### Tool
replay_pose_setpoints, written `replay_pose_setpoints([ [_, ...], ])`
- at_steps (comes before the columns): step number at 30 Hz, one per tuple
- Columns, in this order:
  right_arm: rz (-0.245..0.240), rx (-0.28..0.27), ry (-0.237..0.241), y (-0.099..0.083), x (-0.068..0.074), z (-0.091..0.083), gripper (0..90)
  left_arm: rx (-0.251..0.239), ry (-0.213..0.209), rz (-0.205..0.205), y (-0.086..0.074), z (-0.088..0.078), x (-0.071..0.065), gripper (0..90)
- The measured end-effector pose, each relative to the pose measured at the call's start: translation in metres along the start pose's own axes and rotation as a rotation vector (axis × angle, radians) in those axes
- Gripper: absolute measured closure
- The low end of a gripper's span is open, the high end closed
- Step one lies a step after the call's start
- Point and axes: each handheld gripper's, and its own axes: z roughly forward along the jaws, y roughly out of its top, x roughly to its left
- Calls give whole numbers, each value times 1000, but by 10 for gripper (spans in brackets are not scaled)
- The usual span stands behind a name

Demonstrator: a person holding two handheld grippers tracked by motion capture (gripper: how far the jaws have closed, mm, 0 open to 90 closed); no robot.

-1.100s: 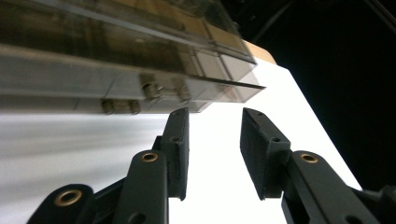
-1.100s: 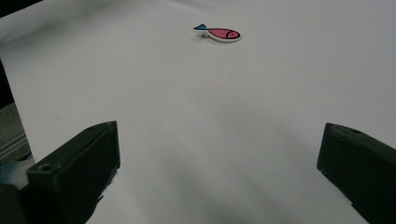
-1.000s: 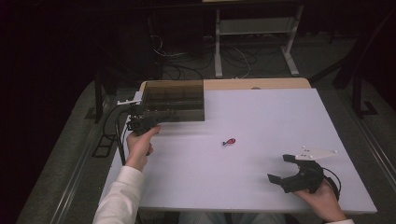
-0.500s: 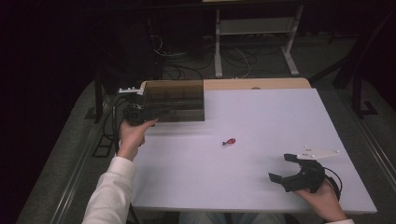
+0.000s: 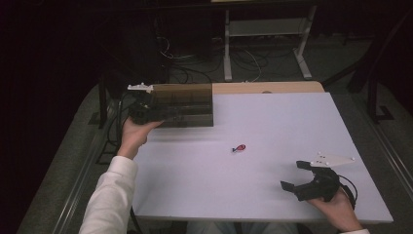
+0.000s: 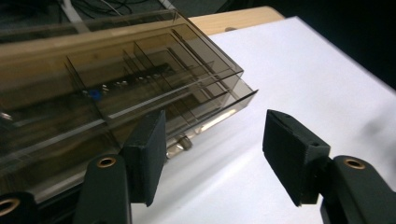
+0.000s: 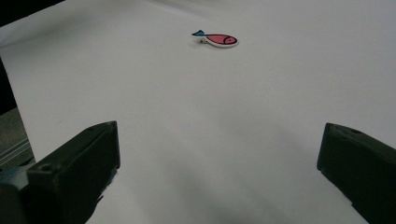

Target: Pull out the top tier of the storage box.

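Left tool [image 6: 212, 154] stood open just off the smoky drawer box [image 5: 182, 105] at the bench's [image 5: 272, 122] far-left corner, jaws having just widened with nothing between them. Right tool [image 5: 306, 178] waited open near the front edge; the little pink fish [image 5: 238, 147] lay mid-bench, apparently yet to be picked up.

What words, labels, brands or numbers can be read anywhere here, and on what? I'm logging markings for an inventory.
None can be read.
Smoky plastic drawer box: no label shows; the small items inside are too blurred to tell.
Pink fish-shaped piece: a drawn eye and gill line, no letters.
White table: blank.
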Motion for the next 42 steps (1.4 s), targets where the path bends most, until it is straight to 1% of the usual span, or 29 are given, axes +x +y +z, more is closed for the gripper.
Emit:
replay_pose_setpoints([
  [1, 0, 0, 0, 0, 0, 0, 0, 0, 0, 0, 0, 0, 0, 382],
  [2, -1, 0, 0, 0, 0, 0, 0, 0, -5, 43, 4, -2, 1, 381],
  [3, 0, 0, 0, 0, 0, 0, 0, 1, -9, 52, 6, -3, 2, 381],
  [4, 0, 0, 0, 0, 0, 0, 0, 1, -9, 52, 6, -3, 2, 380],
  [5, 0, -1, 0, 0, 0, 0, 0, 2, -25, 69, 10, -6, 4, 380],
  [6, 0, -1, 0, 0, 0, 0, 0, 2, -27, 80, 12, -8, 5, 379],
  [8, 0, 0, 1, 0, 0, 0, 0, 2, -26, 104, 16, -11, 7, 375],
  [9, 0, 0, 1, 0, 0, 0, 0, 2, -26, 104, 16, -11, 7, 371],
  [10, 0, 1, 1, 0, 0, 0, 0, 11, -19, 127, 19, -15, 10, 371],
  [11, 0, 1, 1, 0, 0, 0, 0, 11, -19, 127, 19, -15, 10, 371],
  [12, -2, 1, 1, 0, 1, 1, 0, 17, -23, 143, 22, -17, 13, 370],
  [14, -3, 1, 1, 0, 1, 1, 0, 17, -27, 148, 23, -19, 14, 370],
  [15, -2, 1, 1, 0, 0, 1, 0, 17, -28, 162, 26, -21, 15, 370],
  [17, -1, 1, 1, 0, 0, 1, 0, 15, -28, 167, 27, -21, 16, 370],
  [19, -1, 2, 0, 0, 0, 1, 0, 20, -31, 186, 29, -22, 17, 369],
  [20, -2, 2, 1, 0, 0, 1, 0, 27, -46, 209, 31, -21, 17, 370],
  [21, -2, 2, 1, 0, 0, 1, 0, 27, -46, 209, 31, -21, 17, 370],
  [22, -2, 3, 0, 0, 0, 1, 0, 37, -76, 243, 32, -19, 16, 370],
  [23, -2, 4, 0, 0, 0, 1, 0, 37, -76, 243, 32, -19, 16, 370],
  [24, -2, 4, 1, 0, 0, 1, 0, 62, -80, 290, 34, -15, 14, 370],
  [25, -2, 4, 1, 0, 0, 1, 0, 62, -80, 290, 34, -15, 14, 370],
  [26, -1, 1, 1, 0, 0, 1, 0, 91, -82, 324, 35, -11, 12, 373],
  [28, -1, 1, 0, 0, 0, 0, 0, 96, -84, 329, 36, -10, 11, 376],
  [29, -1, 2, 0, 0, 0, 0, 0, 105, -89, 338, 37, -7, 11, 381],
  [33, -2, 2, 1, 0, 0, 0, 0, 123, -90, 348, 37, -1, 10, 388],
  [35, -1, 3, 0, 0, 0, 0, 0, 137, -73, 357, 37, 4, 9, 392],
  [39, -1, 3, 0, -1, 0, 0, 0, 146, -75, 361, 36, 7, 10, 405],
  [42, -1, 5, -1, -1, -1, 0, 0, 149, -70, 362, 35, 9, 13, 415],
])
